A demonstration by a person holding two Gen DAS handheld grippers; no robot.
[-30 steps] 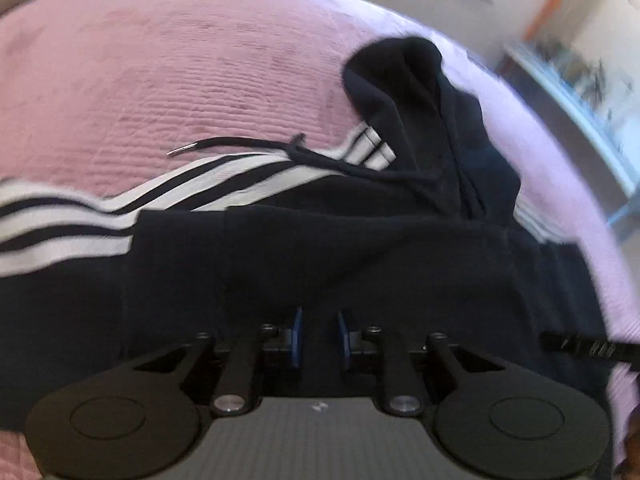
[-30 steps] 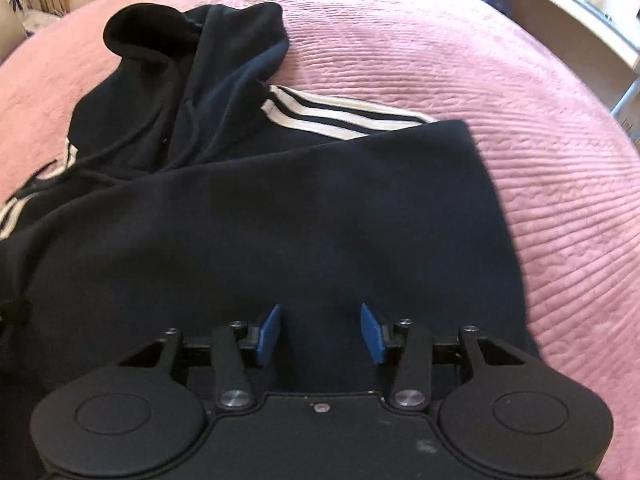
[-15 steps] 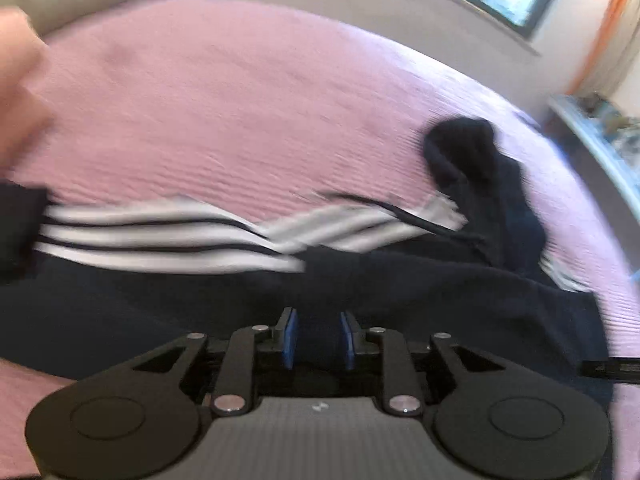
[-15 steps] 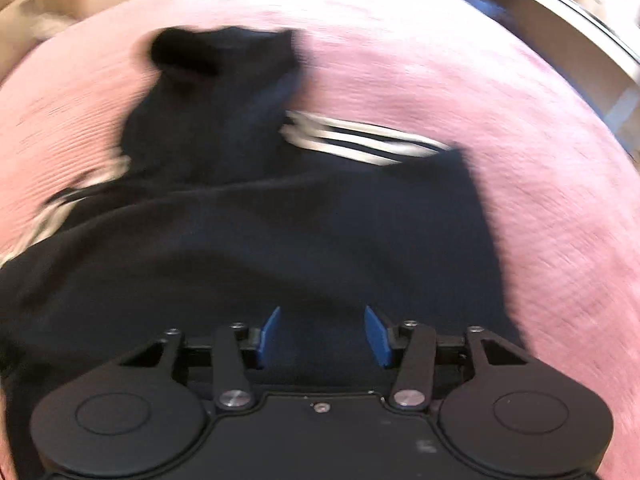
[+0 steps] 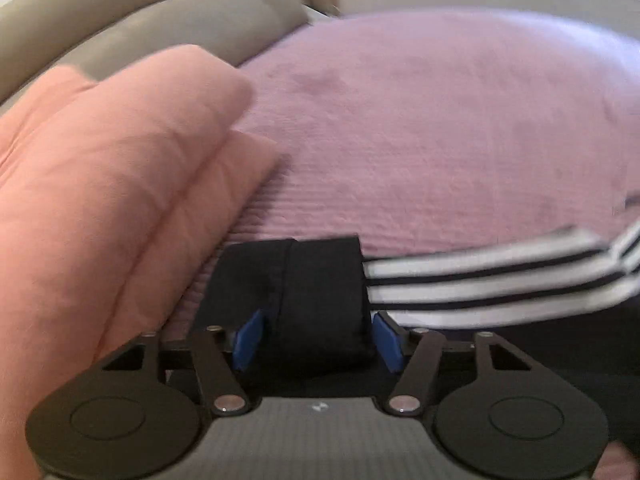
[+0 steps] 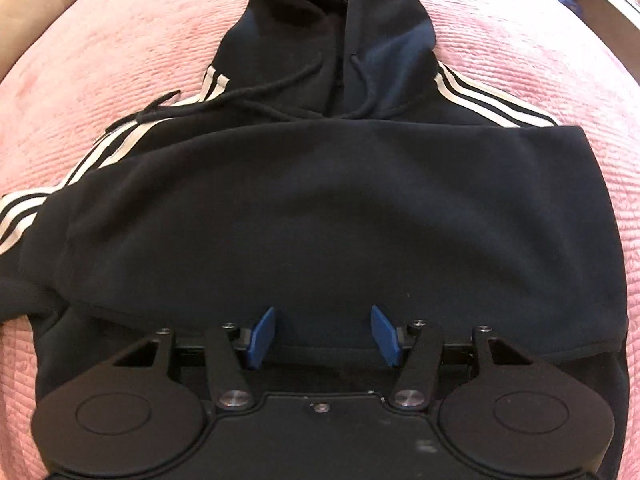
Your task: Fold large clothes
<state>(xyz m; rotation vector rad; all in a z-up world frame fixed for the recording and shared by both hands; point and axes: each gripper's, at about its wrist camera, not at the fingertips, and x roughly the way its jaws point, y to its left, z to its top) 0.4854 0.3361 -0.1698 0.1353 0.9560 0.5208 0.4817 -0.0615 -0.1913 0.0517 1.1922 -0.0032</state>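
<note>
A black hoodie (image 6: 320,208) with white striped sleeves lies on a pink bedspread (image 6: 100,60), hood (image 6: 320,20) at the far end and its lower half folded up over the chest. My right gripper (image 6: 323,336) hovers over the near folded edge, its jaws opening, pads clear of the cloth. In the left wrist view the striped sleeve (image 5: 500,280) stretches to the right from its black cuff (image 5: 320,288). The cuff sits between the blue pads of my left gripper (image 5: 316,340), whose jaws are opening and stand apart around it.
A thick salmon-pink folded blanket or pillow (image 5: 100,200) lies close on the left of the cuff. A grey padded headboard (image 5: 160,20) runs behind it. The bedspread (image 5: 440,120) stretches beyond the sleeve. A drawstring (image 6: 240,96) trails across the hoodie's chest.
The left wrist view swung left along the striped sleeve to its cuff, and those jaws widened. The right gripper shifted so the hoodie is centred; its jaws spread a little.
</note>
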